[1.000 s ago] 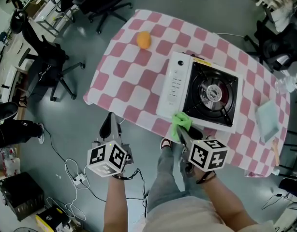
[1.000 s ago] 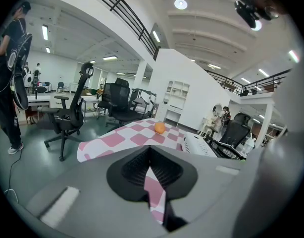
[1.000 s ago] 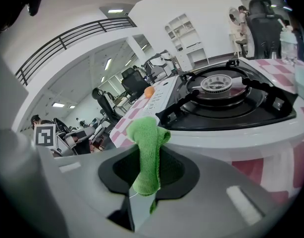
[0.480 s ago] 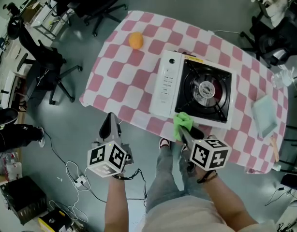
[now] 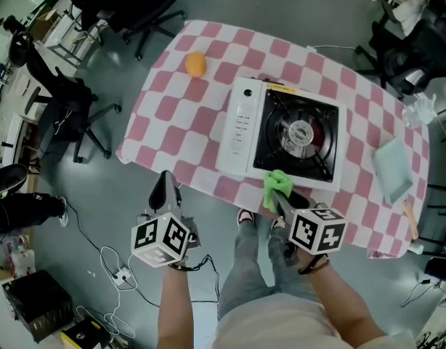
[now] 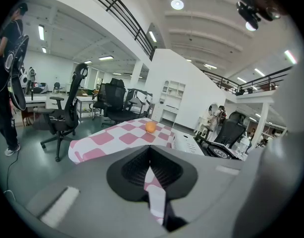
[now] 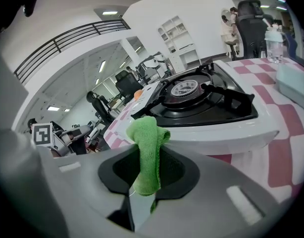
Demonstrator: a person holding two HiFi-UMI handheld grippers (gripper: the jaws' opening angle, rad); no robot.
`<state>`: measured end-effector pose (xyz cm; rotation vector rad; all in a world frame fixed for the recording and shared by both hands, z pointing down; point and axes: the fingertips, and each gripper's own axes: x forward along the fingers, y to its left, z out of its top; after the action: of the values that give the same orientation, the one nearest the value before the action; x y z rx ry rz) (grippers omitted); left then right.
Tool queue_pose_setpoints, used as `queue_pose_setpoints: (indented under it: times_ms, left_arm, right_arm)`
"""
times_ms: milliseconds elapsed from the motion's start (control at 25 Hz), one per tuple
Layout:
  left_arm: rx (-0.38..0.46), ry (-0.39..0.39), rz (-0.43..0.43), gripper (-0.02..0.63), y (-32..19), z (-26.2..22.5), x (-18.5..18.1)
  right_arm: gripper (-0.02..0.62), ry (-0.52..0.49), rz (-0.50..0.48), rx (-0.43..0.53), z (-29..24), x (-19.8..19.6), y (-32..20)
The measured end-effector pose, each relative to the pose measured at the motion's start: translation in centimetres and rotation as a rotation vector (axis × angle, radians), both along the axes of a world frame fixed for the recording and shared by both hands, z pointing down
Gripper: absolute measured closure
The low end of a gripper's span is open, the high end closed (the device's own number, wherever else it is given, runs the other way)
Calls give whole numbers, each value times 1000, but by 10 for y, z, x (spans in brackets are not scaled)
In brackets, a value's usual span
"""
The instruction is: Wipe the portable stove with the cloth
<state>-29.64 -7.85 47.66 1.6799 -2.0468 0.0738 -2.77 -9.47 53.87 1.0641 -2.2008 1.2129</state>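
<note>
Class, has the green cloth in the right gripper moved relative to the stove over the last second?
Yes. Against the stove, the green cloth in the right gripper has slid rightward along its near edge.

A table point(image 5: 165, 111) under a pink-and-white checked cover stands on a glossy grey-green floor point(image 5: 99, 202). Black office chairs point(image 5: 69, 99) stand off its left edge and far-left corner. A white power strip point(image 5: 120, 270) lies on the floor with loose cables. The hall has white walls point(image 6: 167, 68), a black-railed upper gallery point(image 6: 117, 13), white open shelving point(image 6: 173, 94), a round ceiling lamp point(image 6: 177, 4) and strip lights point(image 6: 153, 36).
</note>
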Motion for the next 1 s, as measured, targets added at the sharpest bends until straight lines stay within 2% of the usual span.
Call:
queue_pose_setpoints:
  times_ms: [1000]
  left_arm:
    - [8,-22,58,606,-18,-16,46]
  right_arm:
    - [517,-12,73,-27,1,62,2]
